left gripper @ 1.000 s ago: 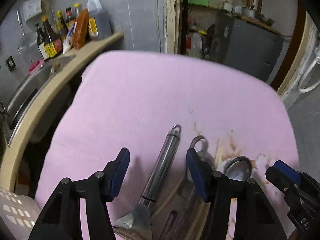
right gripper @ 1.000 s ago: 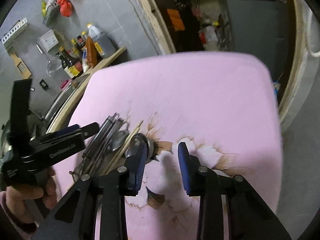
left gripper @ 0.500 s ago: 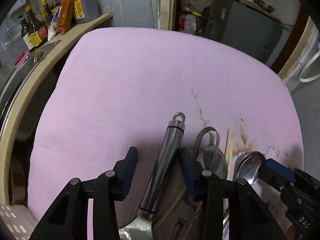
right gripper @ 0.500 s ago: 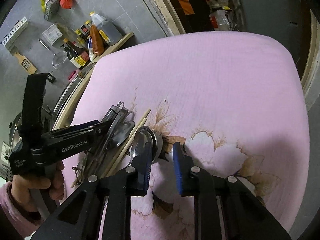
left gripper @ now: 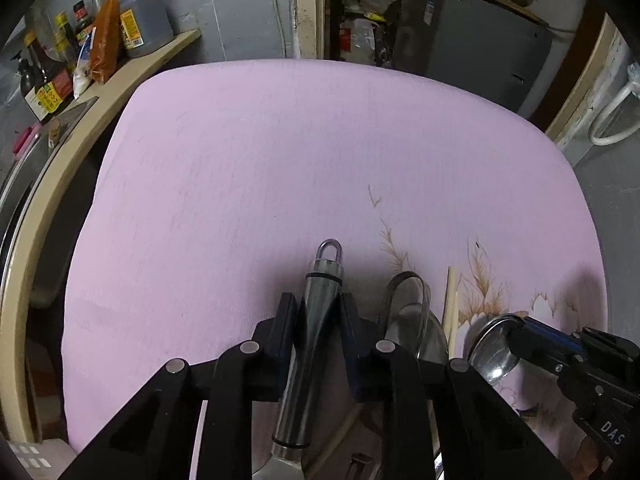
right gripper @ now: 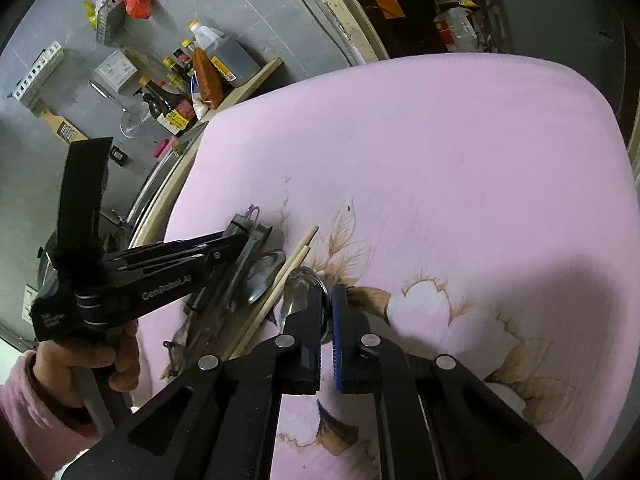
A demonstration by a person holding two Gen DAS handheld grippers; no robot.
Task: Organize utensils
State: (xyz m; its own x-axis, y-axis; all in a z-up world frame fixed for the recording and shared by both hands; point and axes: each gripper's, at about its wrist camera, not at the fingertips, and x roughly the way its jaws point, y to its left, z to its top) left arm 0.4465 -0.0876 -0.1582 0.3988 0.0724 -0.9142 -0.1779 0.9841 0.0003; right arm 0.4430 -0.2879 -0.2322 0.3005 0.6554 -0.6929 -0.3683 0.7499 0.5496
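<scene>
Closing around a round steel handle (left gripper: 320,320), the left gripper (left gripper: 318,312) has that utensil between its blue pads, which lie against the handle's sides, near the table's near edge. Just to its right, the right gripper (right gripper: 327,320) is pinched on the rim of a metal spoon (right gripper: 304,284), its jaws almost together. Both pieces belong to a heap of utensils on the pink flowered cloth (left gripper: 280,160), with wooden chopsticks (right gripper: 288,272) lying between them. Sauce bottles (left gripper: 52,80) line a counter at far left.
</scene>
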